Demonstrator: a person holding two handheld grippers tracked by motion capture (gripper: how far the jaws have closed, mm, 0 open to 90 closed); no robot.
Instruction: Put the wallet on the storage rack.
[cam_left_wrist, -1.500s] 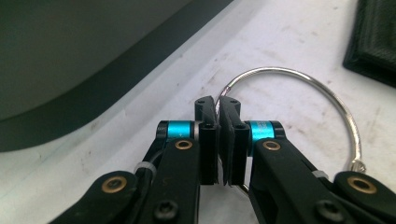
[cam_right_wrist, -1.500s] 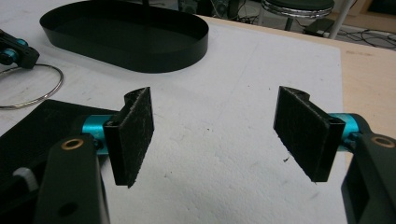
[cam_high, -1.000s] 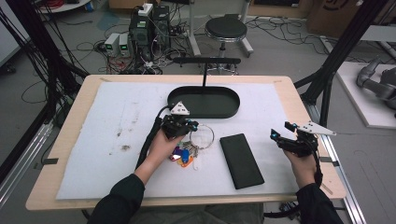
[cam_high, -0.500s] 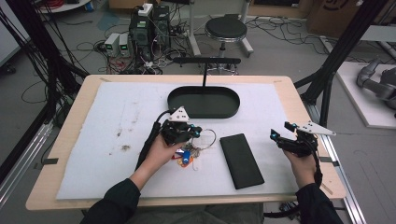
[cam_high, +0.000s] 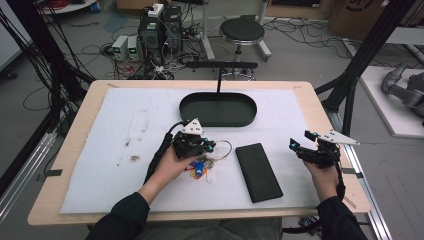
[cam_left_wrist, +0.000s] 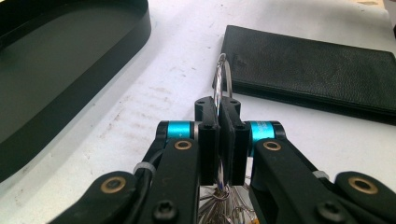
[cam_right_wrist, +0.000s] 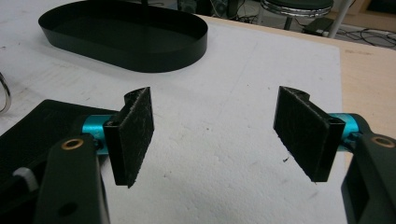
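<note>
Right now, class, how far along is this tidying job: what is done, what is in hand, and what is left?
Done: the left claw has shut on the key ring. In hand: the keys hang below it over the white mat. Left: the black tray holds nothing yet, so the keys probably go there. The black wallet lies untouched, and the right claw waits open.

overhead view, two close jaw-level views

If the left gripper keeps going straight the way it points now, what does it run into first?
Most likely the black wallet. The left gripper, shut on the key ring, points at the wallet's near edge across bare mat; the tray lies off to the side. Depth is hard to judge.
</note>
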